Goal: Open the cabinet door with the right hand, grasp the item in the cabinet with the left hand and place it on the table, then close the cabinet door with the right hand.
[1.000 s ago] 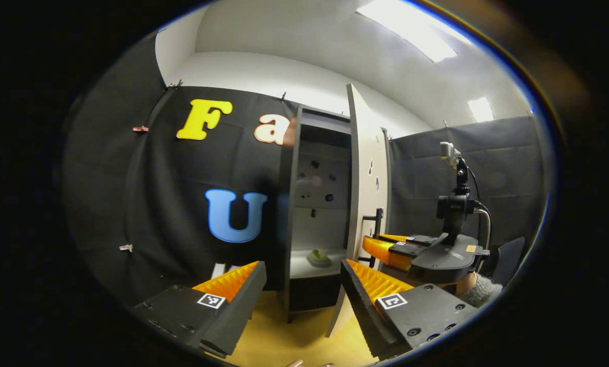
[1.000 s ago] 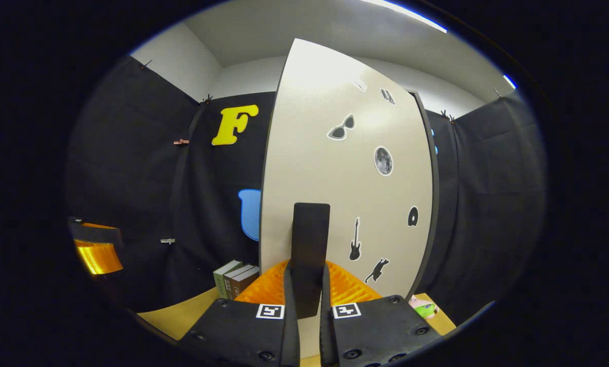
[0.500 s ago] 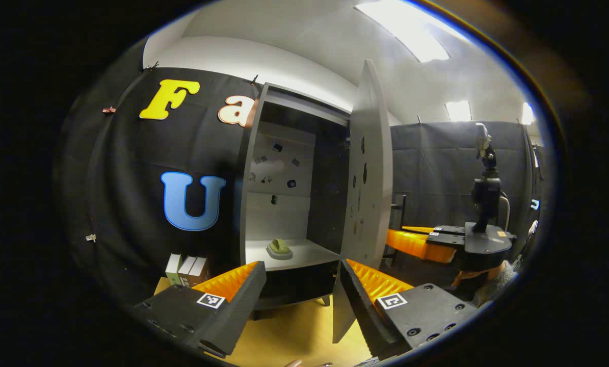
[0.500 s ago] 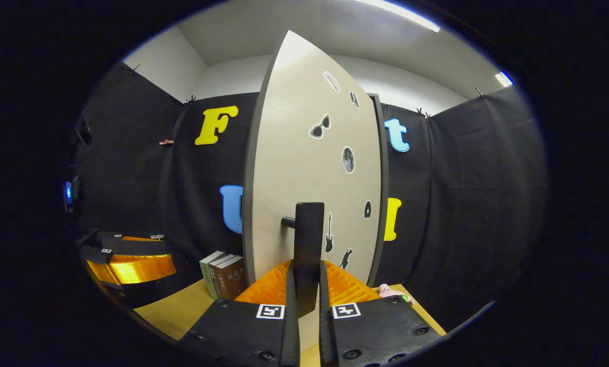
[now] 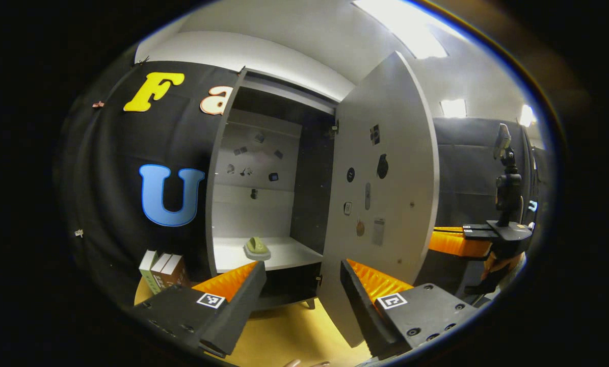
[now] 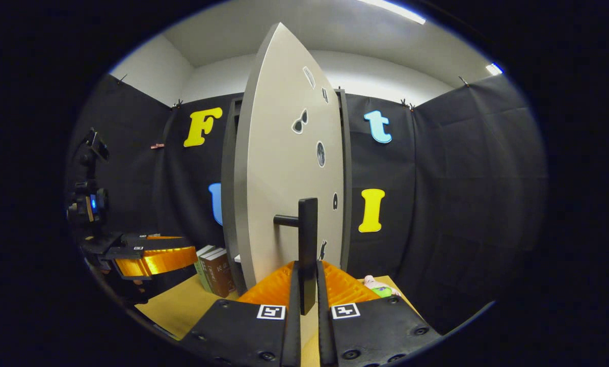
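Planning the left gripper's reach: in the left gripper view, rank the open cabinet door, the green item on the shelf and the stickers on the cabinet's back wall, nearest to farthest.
1. Cabinet door, swung open on the right, beside the left gripper.
2. Green item, on the shelf ahead.
3. Stickers, on the back wall, behind the item.

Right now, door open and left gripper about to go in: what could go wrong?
1. The right gripper is clamped on the black bar handle; if it lets go, the pale grey cabinet door might swing into the left gripper's path.
2. The small olive-green item looks low and rounded on the white shelf; open fingers may push it back instead of gripping.
3. The dark cabinet frame stands close to the entry; the left finger could clip it.
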Available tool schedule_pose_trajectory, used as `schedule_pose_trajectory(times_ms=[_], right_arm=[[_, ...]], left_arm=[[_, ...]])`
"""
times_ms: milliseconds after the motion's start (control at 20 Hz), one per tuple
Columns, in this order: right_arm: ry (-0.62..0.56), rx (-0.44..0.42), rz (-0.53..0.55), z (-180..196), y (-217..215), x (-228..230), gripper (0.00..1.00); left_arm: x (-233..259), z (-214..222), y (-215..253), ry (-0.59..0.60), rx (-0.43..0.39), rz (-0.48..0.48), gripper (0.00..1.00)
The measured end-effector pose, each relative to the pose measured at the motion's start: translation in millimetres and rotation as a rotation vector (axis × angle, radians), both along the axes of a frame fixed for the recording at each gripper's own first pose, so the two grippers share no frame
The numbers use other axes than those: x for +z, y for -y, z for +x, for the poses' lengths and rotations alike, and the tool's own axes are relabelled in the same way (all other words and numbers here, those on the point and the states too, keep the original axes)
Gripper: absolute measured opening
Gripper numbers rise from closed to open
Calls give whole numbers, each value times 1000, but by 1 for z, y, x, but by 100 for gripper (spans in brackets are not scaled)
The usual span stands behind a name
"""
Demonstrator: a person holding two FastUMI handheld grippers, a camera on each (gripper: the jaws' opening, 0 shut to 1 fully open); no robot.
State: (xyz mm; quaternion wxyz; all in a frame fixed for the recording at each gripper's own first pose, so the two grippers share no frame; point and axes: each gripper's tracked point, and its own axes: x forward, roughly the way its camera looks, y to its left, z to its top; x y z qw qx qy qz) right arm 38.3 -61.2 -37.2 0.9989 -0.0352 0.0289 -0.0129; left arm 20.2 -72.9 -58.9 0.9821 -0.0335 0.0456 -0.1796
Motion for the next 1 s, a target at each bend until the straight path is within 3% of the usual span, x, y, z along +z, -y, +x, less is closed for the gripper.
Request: schedule_pose_trajectory(times_ms=[300, 550, 750, 800, 850, 950, 1000], right_arm=[[-2, -10, -15, -14, 51, 4, 18], [23, -46, -42, -21, 105, 11, 12], [59, 60, 34, -32, 99, 22, 13], [63, 71, 30, -36, 103, 23, 12], [67, 66, 20, -40, 109, 23, 12], [92, 11, -41, -58, 134, 30, 16], [106, -26, -74, -66, 146, 32, 26]], left_arm=[[-3, 58, 28, 7, -44, -28, 92], [-3, 129, -1, -5, 63, -12, 93], [-6, 176, -2, -39, 98, 25, 93], [-7, 188, -3, -54, 111, 43, 88], [-11, 202, -5, -69, 127, 56, 92], [-17, 226, -7, -107, 149, 74, 92], [-19, 239, -8, -121, 159, 77, 88]])
